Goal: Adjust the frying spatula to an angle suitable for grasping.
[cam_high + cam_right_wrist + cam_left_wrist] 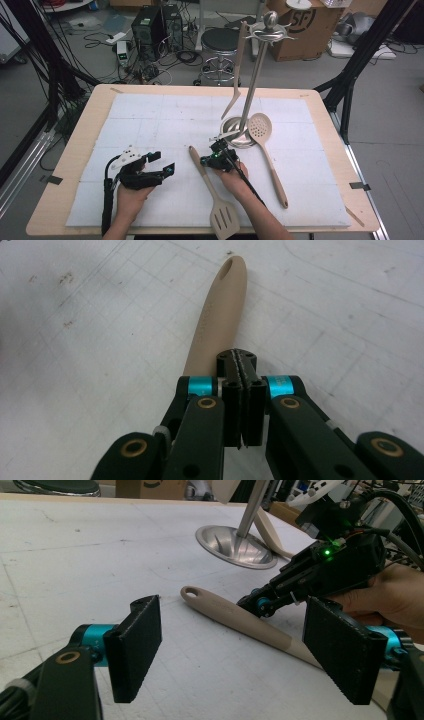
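Right tongs (241,390) closed on nothing, just above the slotted spatula's handle (216,315). Left tongs (240,647) open, empty. Spatula (212,192) lies flat near the table's front edge. Judgement: open wide first, straddle the handle squarely, then close. No containers; utensil stand (250,90) carries one hung utensil.

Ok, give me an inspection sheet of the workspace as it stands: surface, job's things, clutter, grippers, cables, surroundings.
Surface: wooden table under a white gridded mat, lightly marked.
Job's things: beige slotted spatula flat on the mat, handle toward the steel utensil stand; beige perforated spoon flat, its head against the stand's base; one beige utensil hanging on the stand.
Clutter: nothing seen.
Grippers: left gripper open, holding nothing; right gripper shut, holding nothing, over the spatula's handle.
Cables: black cable trails from the left gripper along the forearm.
Surroundings: stool, cardboard box, computer towers, floor cables.
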